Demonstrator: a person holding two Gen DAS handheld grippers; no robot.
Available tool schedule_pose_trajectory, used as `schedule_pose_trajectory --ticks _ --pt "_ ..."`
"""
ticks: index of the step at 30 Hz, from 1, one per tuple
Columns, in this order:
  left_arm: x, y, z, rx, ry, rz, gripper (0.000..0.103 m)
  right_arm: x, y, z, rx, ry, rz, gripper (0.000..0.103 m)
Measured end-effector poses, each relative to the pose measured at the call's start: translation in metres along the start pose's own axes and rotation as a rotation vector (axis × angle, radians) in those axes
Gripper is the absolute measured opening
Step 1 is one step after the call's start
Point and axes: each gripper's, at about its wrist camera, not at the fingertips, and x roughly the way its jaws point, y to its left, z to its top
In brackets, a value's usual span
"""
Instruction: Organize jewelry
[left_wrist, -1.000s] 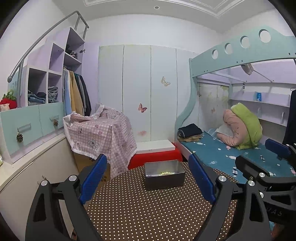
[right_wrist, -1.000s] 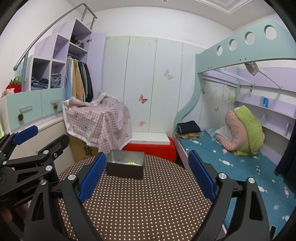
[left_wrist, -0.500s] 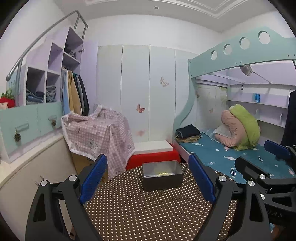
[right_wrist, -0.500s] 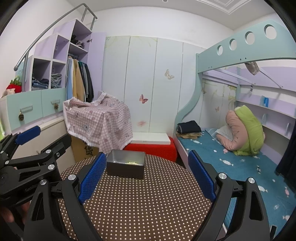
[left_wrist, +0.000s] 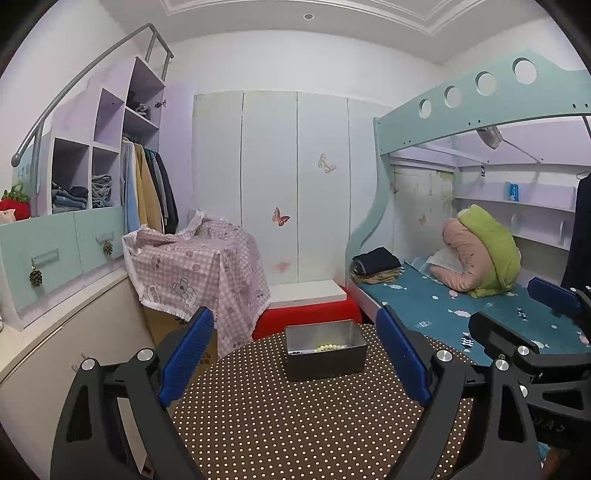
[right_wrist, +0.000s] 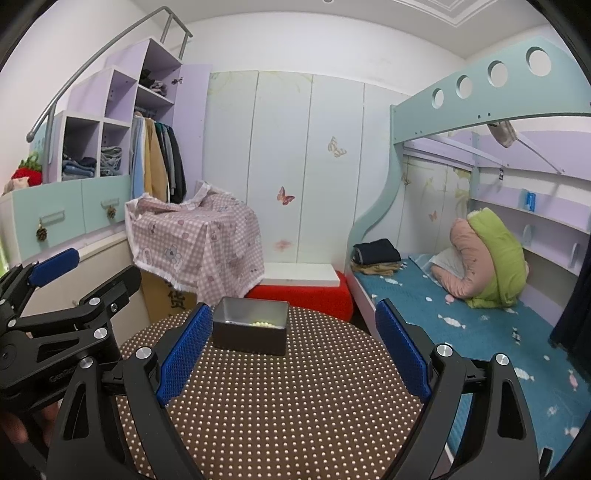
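A dark metal box (left_wrist: 325, 350) stands at the far edge of a round table with a brown dotted cloth (left_wrist: 295, 417). Inside it lies a pale yellow bead bracelet (left_wrist: 331, 346); a dark item beside it is barely visible. In the right wrist view the box (right_wrist: 251, 326) and the beads (right_wrist: 264, 323) show too. My left gripper (left_wrist: 293, 350) is open, held above the table short of the box, nothing between its blue pads. My right gripper (right_wrist: 291, 347) is open and empty too. Each gripper shows at the edge of the other's view.
A bunk bed (left_wrist: 461, 310) with a blue sheet runs along the right. A red and white bench (left_wrist: 306, 306) sits behind the table. A box draped in pink checked cloth (left_wrist: 199, 269) stands at the left, beside drawers and shelves (left_wrist: 62, 240).
Both grippers have drawn back and risen slightly, so the box sits lower and a bit farther off in both views. The jaws stay open. Nothing in the box moved.
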Motion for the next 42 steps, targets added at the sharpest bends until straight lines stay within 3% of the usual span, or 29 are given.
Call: schedule_pose_trajectory --ticks 42 --pt "-0.0004 0.0027 0.0085 0.002 0.006 -0.004 0.087 -0.0032 -0.0028 0.0077 0.006 0.0 -0.001 0.087"
